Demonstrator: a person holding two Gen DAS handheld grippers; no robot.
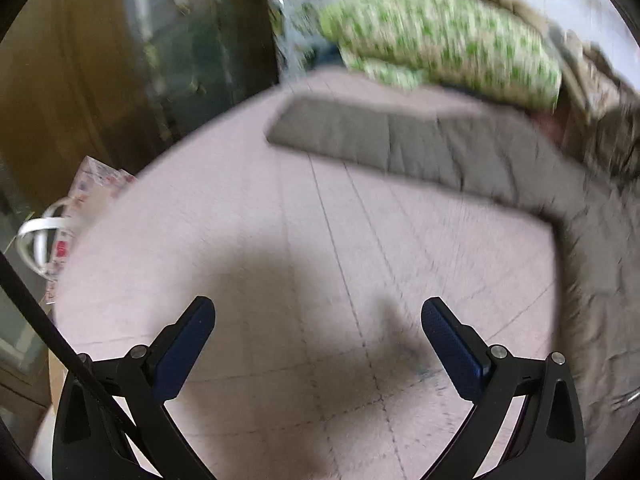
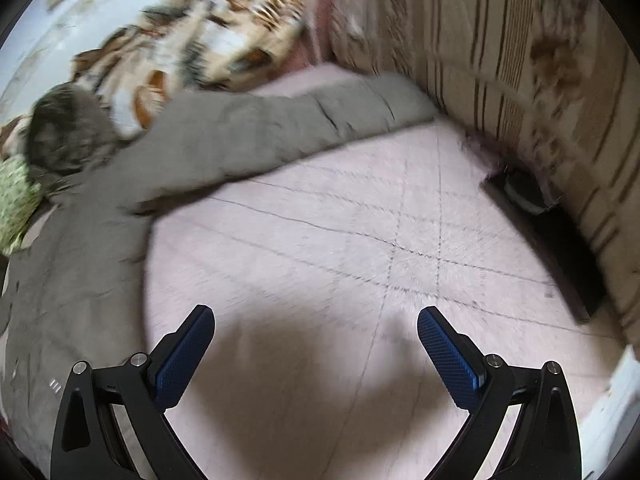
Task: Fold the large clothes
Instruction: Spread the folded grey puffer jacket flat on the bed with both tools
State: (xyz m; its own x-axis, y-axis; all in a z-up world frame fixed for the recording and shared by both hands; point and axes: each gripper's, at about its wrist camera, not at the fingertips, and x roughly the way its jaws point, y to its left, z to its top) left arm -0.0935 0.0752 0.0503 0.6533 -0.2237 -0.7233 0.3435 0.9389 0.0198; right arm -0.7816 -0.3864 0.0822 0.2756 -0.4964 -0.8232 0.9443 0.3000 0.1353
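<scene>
A large grey-brown padded coat lies spread on a pale pink bed sheet (image 1: 248,216). In the left wrist view one sleeve (image 1: 384,140) stretches out to the left and the body (image 1: 600,248) runs down the right edge. In the right wrist view the other sleeve (image 2: 280,128) stretches right, the body (image 2: 72,272) is at the left, and a fur-trimmed hood (image 2: 64,132) lies at the upper left. My left gripper (image 1: 318,316) is open and empty above bare sheet. My right gripper (image 2: 316,324) is open and empty above bare sheet (image 2: 360,240).
A green patterned quilt (image 1: 440,36) and a tiger-print blanket (image 2: 208,36) are piled at the bed's far side. A dark wardrobe (image 1: 120,80) and a printed bag (image 1: 64,232) stand left of the bed. A striped wall hanging (image 2: 540,92) and a dark object (image 2: 532,196) are on the right.
</scene>
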